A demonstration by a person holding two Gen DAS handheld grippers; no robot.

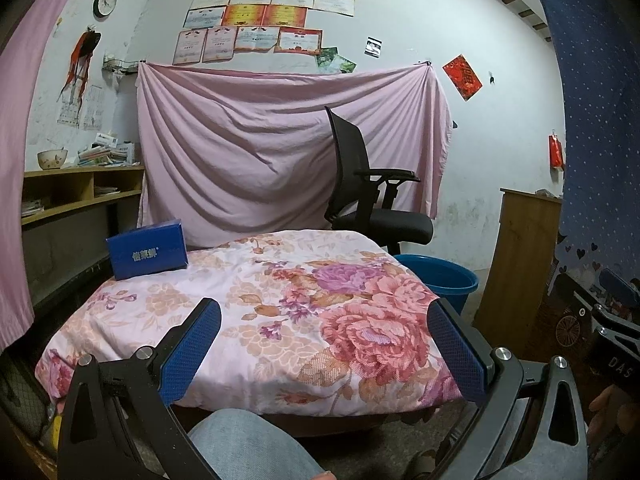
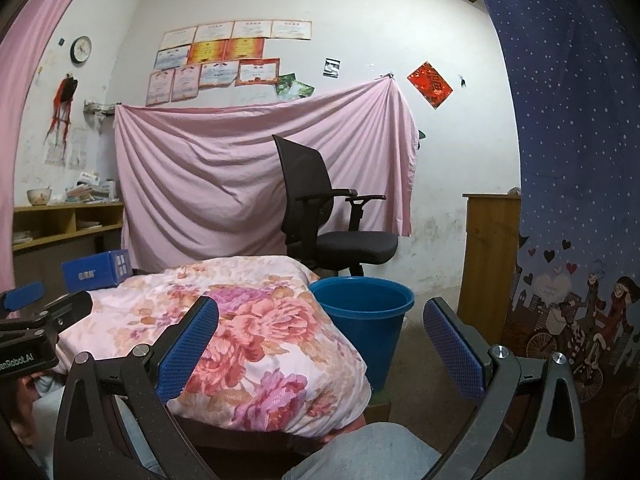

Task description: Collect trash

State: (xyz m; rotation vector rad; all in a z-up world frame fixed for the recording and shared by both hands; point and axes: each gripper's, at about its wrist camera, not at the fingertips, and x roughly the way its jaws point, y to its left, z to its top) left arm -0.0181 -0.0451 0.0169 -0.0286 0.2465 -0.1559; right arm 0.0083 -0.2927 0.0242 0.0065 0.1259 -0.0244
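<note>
A blue box (image 1: 147, 249) with white lettering stands on the far left corner of a low surface covered with a floral cloth (image 1: 256, 312); it also shows in the right wrist view (image 2: 96, 270). A blue bucket (image 2: 362, 322) stands on the floor right of the cloth, open and upright; its rim shows in the left wrist view (image 1: 444, 276). My left gripper (image 1: 324, 316) is open and empty above the cloth's near edge. My right gripper (image 2: 320, 320) is open and empty, near the cloth's right corner and the bucket.
A black office chair (image 2: 328, 224) stands behind the bucket before a pink sheet (image 1: 260, 152) hung on the wall. A wooden shelf (image 1: 80, 188) is at left, a wooden cabinet (image 2: 490, 256) and a blue curtain (image 2: 580, 160) at right. A knee (image 1: 248, 448) is below.
</note>
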